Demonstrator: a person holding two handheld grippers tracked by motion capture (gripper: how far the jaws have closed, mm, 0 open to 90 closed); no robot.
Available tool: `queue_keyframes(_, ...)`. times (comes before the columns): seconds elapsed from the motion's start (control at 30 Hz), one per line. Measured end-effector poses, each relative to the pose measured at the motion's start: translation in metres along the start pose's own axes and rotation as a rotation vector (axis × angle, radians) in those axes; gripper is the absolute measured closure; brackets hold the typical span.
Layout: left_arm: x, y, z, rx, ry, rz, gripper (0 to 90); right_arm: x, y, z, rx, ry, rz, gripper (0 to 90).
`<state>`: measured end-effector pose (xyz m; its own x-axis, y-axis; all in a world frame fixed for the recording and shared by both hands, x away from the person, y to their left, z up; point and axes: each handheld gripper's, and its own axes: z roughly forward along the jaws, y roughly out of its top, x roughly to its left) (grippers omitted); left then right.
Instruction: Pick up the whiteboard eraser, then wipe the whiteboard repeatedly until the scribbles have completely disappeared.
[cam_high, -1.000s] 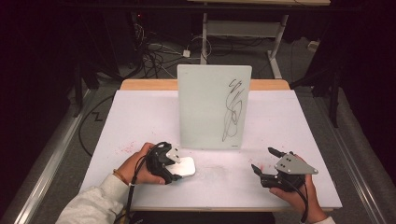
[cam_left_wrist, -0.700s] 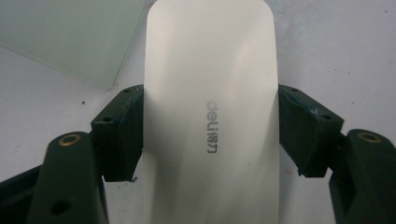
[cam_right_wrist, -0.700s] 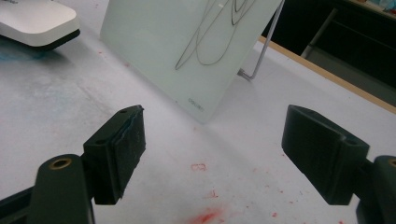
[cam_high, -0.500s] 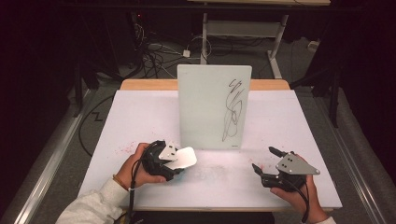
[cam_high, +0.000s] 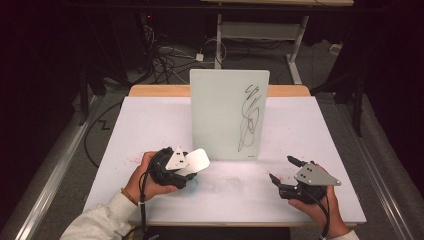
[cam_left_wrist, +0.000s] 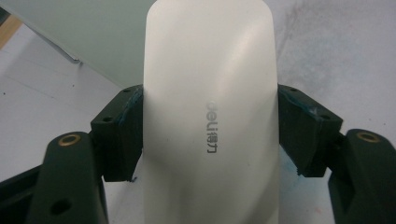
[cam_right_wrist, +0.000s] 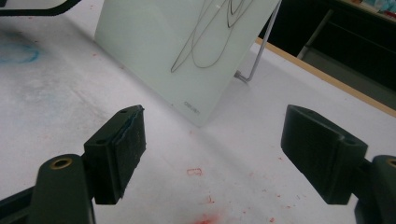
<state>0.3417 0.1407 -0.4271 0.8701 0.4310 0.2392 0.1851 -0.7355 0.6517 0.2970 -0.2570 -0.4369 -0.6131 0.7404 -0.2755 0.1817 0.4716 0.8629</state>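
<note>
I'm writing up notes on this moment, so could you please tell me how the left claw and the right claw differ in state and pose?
The left claw is shut on a white eraser, pads pressing both its sides; the right claw is open and empty. The left claw holds the eraser just in front of the glass drawing board; the right claw rests farther off, at the board's right. Both sit low over the white table, each in one hand.

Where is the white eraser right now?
In the high view the white eraser is clamped in the left tongs, low on the table's left side, just in front of the scribbled whiteboard.
</note>
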Motion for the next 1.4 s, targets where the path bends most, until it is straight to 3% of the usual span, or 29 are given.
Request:
queue_keyframes(0.17,0.0,0.002,-0.002,-0.027,0.016,-0.004,29.3,-0.001,0.001,0.001,-0.003,-0.004,0.001,22.4)
queue_keyframes(0.3,-0.002,0.009,-0.002,-0.063,0.068,-0.006,29.3,-0.001,0.002,0.003,-0.004,-0.009,-0.006,22.4)
queue_keyframes(0.53,-0.007,0.019,0.0,-0.104,0.122,0.007,29.3,-0.001,0.003,0.002,-0.01,-0.024,-0.009,22.4)
queue_keyframes(0.83,-0.015,0.037,0.007,-0.153,0.152,0.036,29.3,-0.001,0.004,0.003,-0.016,-0.026,-0.017,22.2)
queue_keyframes(0.97,-0.021,0.046,0.016,-0.132,0.182,0.074,29.3,-0.001,0.002,0.004,-0.008,-0.029,-0.012,22.2)
queue_keyframes(1.03,-0.03,0.054,0.027,-0.106,0.206,0.12,29.3,0.0,0.001,0.003,-0.004,-0.032,-0.017,22.2)
queue_keyframes(1.07,-0.03,0.054,0.027,-0.106,0.206,0.12,29.3,0.0,0.001,0.003,-0.004,-0.032,-0.017,22.2)
queue_keyframes(1.23,-0.04,0.067,0.047,-0.072,0.237,0.196,29.3,-0.001,-0.001,0.001,-0.002,-0.038,-0.017,22.0)
queue_keyframes(1.3,-0.045,0.072,0.061,-0.047,0.281,0.251,29.3,-0.001,-0.002,0.0,-0.001,-0.041,-0.013,22.0)
queue_keyframes(1.4,-0.047,0.075,0.07,-0.045,0.286,0.265,29.3,-0.001,-0.002,0.001,0.002,-0.036,-0.018,21.9)
